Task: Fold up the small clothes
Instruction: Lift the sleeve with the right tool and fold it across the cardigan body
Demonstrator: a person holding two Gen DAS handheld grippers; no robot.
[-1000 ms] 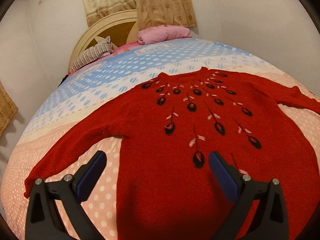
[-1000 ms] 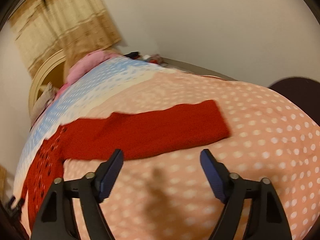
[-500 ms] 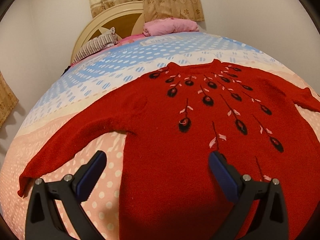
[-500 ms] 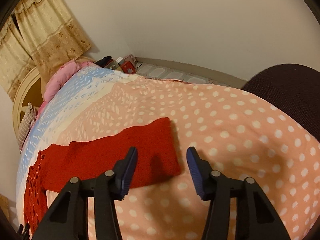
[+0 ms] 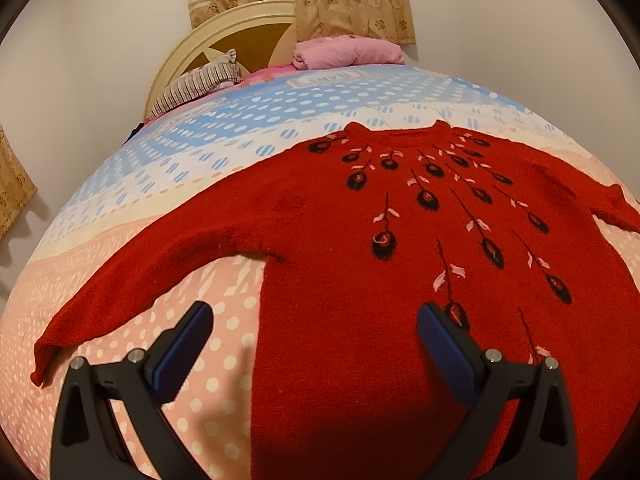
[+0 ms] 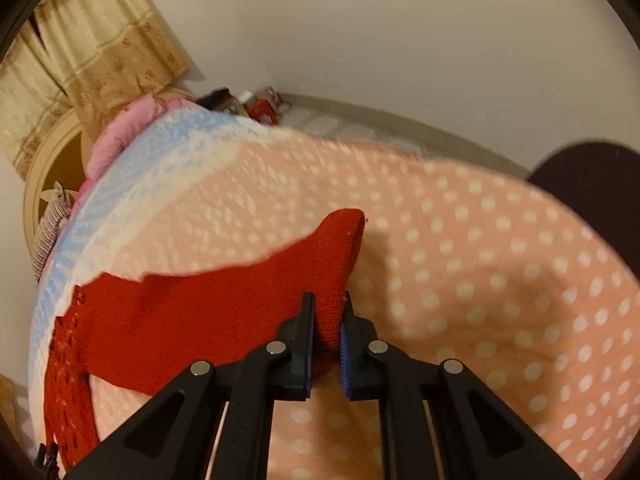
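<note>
A red knit sweater [image 5: 340,240] with black and pink flower motifs lies face up, spread flat on the bed, both sleeves stretched out. My left gripper [image 5: 312,336] is open and hovers over the sweater's lower left side, its jaws straddling the side seam. In the right wrist view my right gripper [image 6: 326,316] is shut on the cuff end of the sweater's right sleeve [image 6: 224,312], which bunches up between the pads and rises a little off the bedspread.
The bed has a polka-dot bedspread [image 6: 480,280], pink near me and blue further away. A striped pillow [image 5: 196,84] and a pink folded blanket [image 5: 344,52] lie by the headboard. A dark chair [image 6: 592,192] stands at the bed's right.
My right gripper moved onto the sleeve cuff and closed on it, lifting it slightly. My left gripper drifted left over the sweater's lower side and stayed open.
</note>
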